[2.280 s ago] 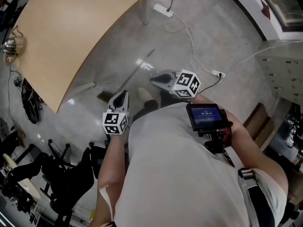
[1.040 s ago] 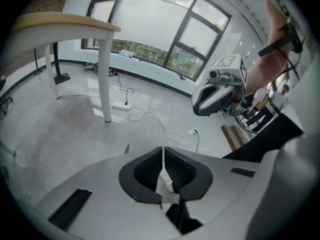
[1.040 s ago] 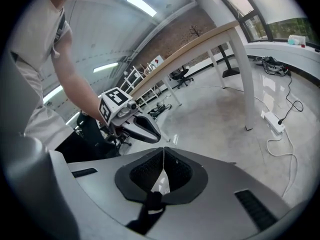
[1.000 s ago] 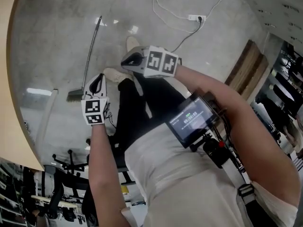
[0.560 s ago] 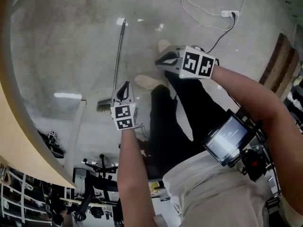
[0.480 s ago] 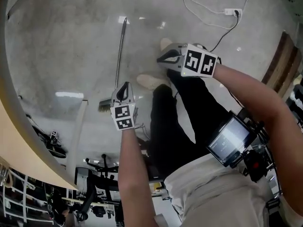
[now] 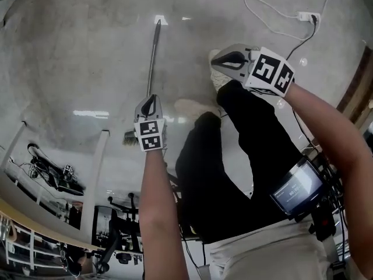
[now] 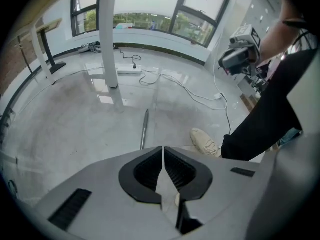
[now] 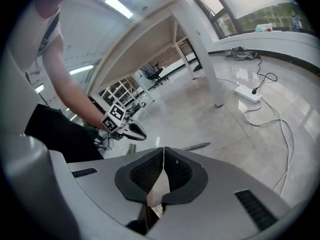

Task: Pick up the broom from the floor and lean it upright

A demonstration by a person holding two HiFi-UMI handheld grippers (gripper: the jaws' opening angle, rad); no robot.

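Left gripper [image 7: 149,100]: I read its jaws as fully together, nothing between them. It hangs above the brush end of the broom. The grey metal-handled broom [image 7: 153,56] lies flat on the polished grey concrete floor [image 7: 64,69], its handle running away from the gripper and its bristles showing just beside the marker cube. In the left gripper view, the handle lies beyond the jaw tips, apart from them. The beige shoe [image 7: 190,107] stands just right of the handle. Right gripper [image 7: 215,63]: jaws likewise together, empty, well apart from the broom.
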